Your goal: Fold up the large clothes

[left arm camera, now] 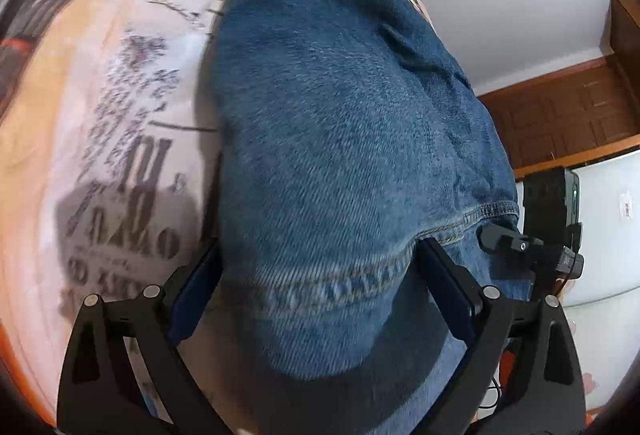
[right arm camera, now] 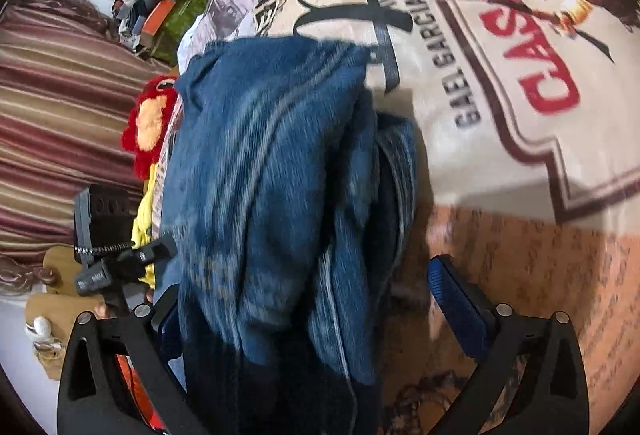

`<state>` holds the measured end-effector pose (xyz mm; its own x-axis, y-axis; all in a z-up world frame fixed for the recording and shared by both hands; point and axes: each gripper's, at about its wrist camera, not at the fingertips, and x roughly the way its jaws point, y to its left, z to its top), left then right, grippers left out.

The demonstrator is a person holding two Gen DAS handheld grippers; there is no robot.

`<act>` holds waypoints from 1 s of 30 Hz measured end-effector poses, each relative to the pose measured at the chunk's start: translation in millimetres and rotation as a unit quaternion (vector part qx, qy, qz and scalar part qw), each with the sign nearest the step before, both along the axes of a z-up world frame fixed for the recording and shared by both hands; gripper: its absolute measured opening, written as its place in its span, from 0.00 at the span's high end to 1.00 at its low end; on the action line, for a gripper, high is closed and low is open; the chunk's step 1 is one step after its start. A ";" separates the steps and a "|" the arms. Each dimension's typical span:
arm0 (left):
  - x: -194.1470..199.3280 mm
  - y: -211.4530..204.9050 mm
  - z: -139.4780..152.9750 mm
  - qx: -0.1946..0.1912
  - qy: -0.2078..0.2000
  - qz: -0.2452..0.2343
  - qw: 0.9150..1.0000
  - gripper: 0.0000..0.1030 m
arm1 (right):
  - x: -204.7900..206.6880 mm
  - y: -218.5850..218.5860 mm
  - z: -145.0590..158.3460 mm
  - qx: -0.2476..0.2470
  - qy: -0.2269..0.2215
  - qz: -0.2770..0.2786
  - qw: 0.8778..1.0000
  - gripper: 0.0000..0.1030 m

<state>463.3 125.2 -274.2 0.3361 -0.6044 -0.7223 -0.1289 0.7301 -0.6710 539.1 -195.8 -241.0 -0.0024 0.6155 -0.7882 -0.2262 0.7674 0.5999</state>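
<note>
Jeans [left arm camera: 340, 155] lie between both wide-spread grippers on printed bedspread [left arm camera: 132, 155].

Blue denim jeans [left arm camera: 344, 123] with tan stitching; cream bedspread [right arm camera: 500, 83] printed with red and black lettering; striped maroon-and-tan curtain [right arm camera: 52, 107].

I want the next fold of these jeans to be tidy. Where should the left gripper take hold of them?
Probably the stitched hem of the jeans, from the near side: that thick, straight seam already lies between the left gripper's open fingers, above the printed bedcover.
</note>
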 end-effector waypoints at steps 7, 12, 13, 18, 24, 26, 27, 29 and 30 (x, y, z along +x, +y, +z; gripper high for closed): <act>20.5 -5.6 -0.1 -0.005 0.011 0.005 1.000 0.13 | 6.6 21.5 2.4 0.003 -0.026 0.021 0.999 0.20; 9.1 -6.0 17.7 0.007 -0.015 0.006 1.000 0.33 | -3.1 20.6 13.8 0.019 -0.039 0.023 0.999 0.45; 4.5 -5.4 23.5 0.010 -0.023 0.004 1.000 0.36 | -6.5 20.5 18.8 0.017 -0.048 0.027 0.998 0.50; -16.5 -5.9 59.5 0.037 -0.062 -0.010 0.997 0.43 | -23.9 26.9 49.1 0.013 -0.078 0.035 0.996 0.59; -37.3 8.5 111.2 0.069 -0.117 -0.010 0.991 0.46 | -46.2 46.5 92.3 0.011 -0.123 0.048 0.991 0.60; -49.4 17.1 124.3 0.077 -0.133 -0.005 0.988 0.47 | -54.0 56.5 109.4 0.012 -0.143 0.053 0.988 0.60; -54.5 23.2 132.2 0.081 -0.141 -0.002 0.987 0.47 | -57.0 62.1 117.1 0.013 -0.152 0.056 0.987 0.60; -67.1 35.8 143.5 0.085 -0.155 0.007 0.984 0.47 | -63.4 77.6 132.6 0.017 -0.166 0.062 0.984 0.60; -73.2 44.1 149.4 0.086 -0.161 0.011 0.983 0.47 | -66.3 82.8 138.9 0.020 -0.172 0.065 0.983 0.60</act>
